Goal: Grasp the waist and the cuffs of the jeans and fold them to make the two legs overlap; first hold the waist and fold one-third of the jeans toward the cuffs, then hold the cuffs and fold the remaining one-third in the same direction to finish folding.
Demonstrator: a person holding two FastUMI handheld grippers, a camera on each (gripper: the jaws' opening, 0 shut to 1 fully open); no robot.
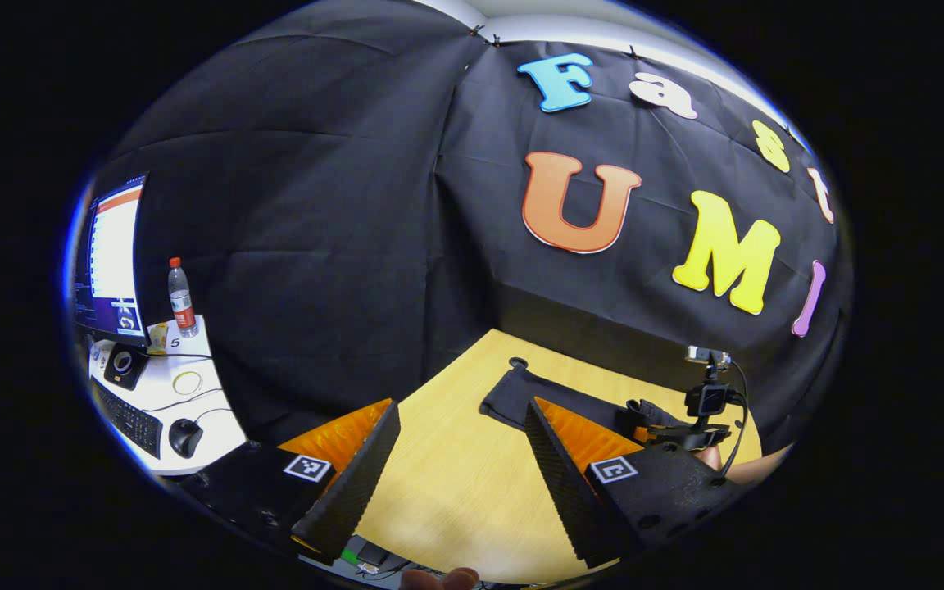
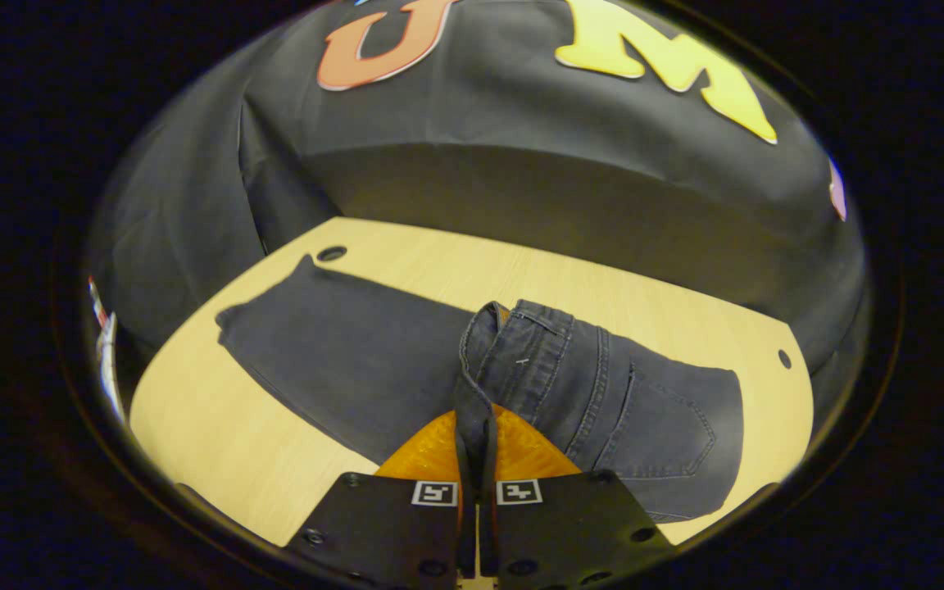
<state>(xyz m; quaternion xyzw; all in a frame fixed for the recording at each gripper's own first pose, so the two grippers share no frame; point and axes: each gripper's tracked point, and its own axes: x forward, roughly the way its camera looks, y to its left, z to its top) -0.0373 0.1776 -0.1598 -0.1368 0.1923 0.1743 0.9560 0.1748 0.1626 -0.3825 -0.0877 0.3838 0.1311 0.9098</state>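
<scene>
Jeans [image 2: 357,360] waistband pinched by right hand-held gripper [image 2: 476,483]

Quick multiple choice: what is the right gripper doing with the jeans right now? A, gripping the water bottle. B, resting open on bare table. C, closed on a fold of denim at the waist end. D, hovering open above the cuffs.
C: in the right gripper view the right gripper has its jaws closed on a raised fold of the jeans, beside the waistband and back pocket.

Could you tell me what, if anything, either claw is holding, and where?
The right claw pinches the jeans at the waistband; the left claw holds nothing.
</scene>
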